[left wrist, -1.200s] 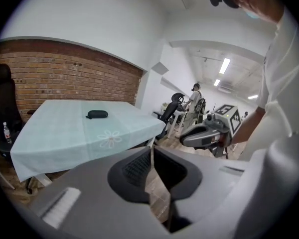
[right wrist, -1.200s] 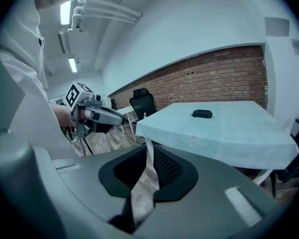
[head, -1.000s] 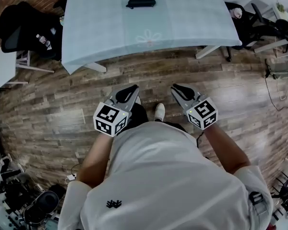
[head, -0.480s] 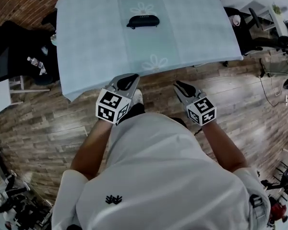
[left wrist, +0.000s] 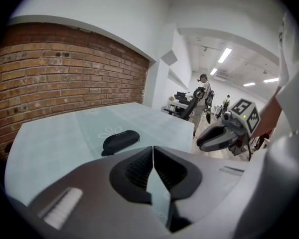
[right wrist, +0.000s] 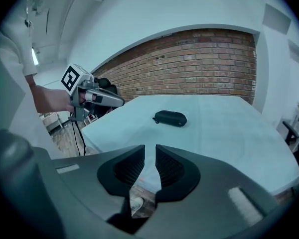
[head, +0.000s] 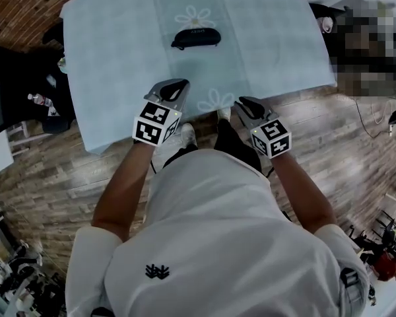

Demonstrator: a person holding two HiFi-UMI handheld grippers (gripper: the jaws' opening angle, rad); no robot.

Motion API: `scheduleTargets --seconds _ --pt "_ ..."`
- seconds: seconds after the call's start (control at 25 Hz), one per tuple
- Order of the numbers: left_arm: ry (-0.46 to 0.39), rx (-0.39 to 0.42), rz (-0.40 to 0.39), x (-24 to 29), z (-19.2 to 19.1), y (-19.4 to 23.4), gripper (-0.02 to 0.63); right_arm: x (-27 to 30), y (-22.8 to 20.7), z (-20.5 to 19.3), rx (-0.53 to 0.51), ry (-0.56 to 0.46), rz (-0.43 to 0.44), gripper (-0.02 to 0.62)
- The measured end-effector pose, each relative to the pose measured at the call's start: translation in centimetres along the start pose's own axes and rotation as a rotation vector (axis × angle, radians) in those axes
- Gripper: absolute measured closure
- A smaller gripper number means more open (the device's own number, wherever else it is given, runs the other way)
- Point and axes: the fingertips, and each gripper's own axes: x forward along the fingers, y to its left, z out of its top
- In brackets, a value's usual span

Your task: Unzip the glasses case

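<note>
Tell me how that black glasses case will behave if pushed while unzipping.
The glasses case looks small and probably light, lying loose on the smooth tablecloth, so it will likely slide. Its rounded, moulded shape suggests a semi-rigid shell that should hold form when gripped.

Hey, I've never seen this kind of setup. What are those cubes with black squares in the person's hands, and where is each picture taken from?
A person holds a tool in each hand: a gripper with two jaws and a marker cube on it. The top-down picture comes from a camera on the person's head; the left gripper shows at its left, the right gripper at its right. The other two pictures come from a camera on each gripper, looking along its jaws. On the table, covered with a pale blue cloth, lies one thing: a closed black glasses case. Neither gripper touches or holds it. The left jaws are together; the right jaws stand slightly apart, have just been opening, and have nothing between them.
</note>
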Motion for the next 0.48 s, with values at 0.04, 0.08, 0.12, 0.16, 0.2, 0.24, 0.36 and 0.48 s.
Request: scheduleTargets --seconds 0.04,0.08,0.12,0.16,0.2,0.24,0.36,0.48 --pt "0.008 -0.001 0.005 0.9 0.3 0.5 0.551 0.7 -0.8 0.1 -0.001 0.006 0.003 0.549" --pt "0.017 -0.004 0.012 1.8 0.6 1.2 0.551 1.5 -1.7 0.4 -0.002 0.010 0.007 0.549" --pt "0.028 -0.008 0.022 2.7 0.9 1.9 0.551 2.4 -2.5 0.7 -0.003 0.013 0.014 0.549" --pt "0.040 -0.012 0.035 3.6 1.2 2.8 0.551 3.3 -3.3 1.1 -0.005 0.018 0.021 0.543" --pt "0.054 -0.016 0.050 4.5 1.4 3.5 0.551 4.2 -4.1 1.5 -0.006 0.025 0.031 0.539" --pt "0.070 -0.018 0.067 5.4 1.6 4.3 0.552 5.1 -4.9 1.7 -0.007 0.034 0.044 0.538" --pt "0.125 -0.022 0.121 8.0 1.9 6.5 0.552 7.9 -6.8 2.1 -0.015 0.063 0.095 0.538" --pt "0.168 -0.019 0.169 10.7 2.3 8.6 0.554 10.4 -8.9 2.7 -0.027 0.068 0.135 0.538"
